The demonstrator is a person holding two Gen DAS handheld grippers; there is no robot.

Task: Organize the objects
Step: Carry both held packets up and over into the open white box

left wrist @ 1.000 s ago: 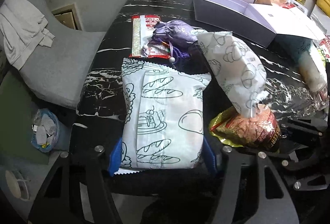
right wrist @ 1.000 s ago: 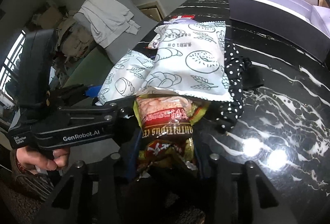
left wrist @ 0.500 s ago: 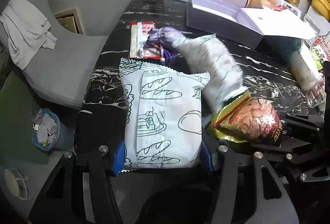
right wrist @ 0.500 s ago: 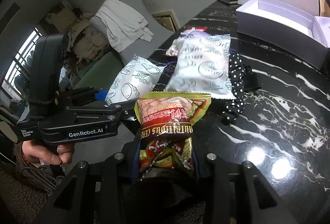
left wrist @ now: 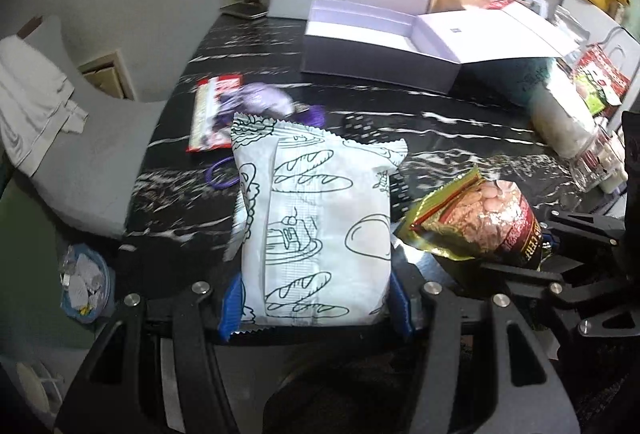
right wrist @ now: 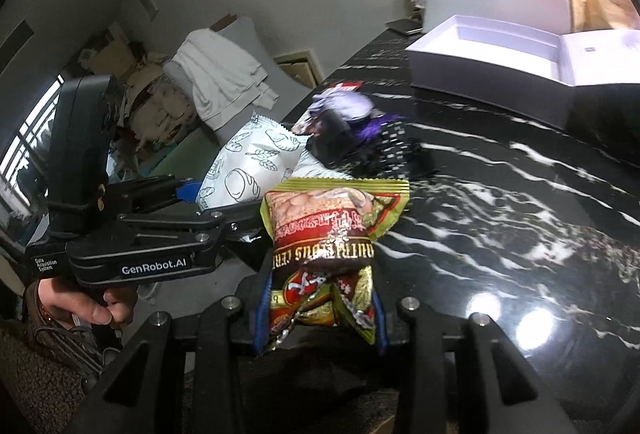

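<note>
Left wrist view
- Left gripper [left wrist: 316,308]: jaws closed on the white bread-print packet [left wrist: 316,218], blue pads pressing both its sides; they have just been closing a little further on it.
- Packet position: held off the dark marble surface [left wrist: 460,150], at its near edge.
- Right gripper [left wrist: 560,246]: seen at the right, holding the red-and-gold cereal bag [left wrist: 480,222].
- Left on the surface: red-and-white flat pack [left wrist: 210,110] and purple pouch [left wrist: 260,102] toward the far left edge, black dotted cloth [left wrist: 360,124] just beside them.
- Open white box [left wrist: 372,46]: at the far edge, looks empty from here.

Right wrist view
- Right gripper [right wrist: 320,318]: jaws narrowed onto the crumpled lower end of the cereal bag [right wrist: 332,230]; bag upright, clear of the surface [right wrist: 520,194].
- Left gripper [right wrist: 188,194]: beside it, a hand [right wrist: 84,304] on its handle, carrying the bread-print packet [right wrist: 252,162].
- Open white box [right wrist: 488,54]: nothing visible inside.

Progress (judgement)
- Done: two snack packs picked up.
- Left: placing both, probably in the box; pouch, flat pack and cloth untouched.
</note>
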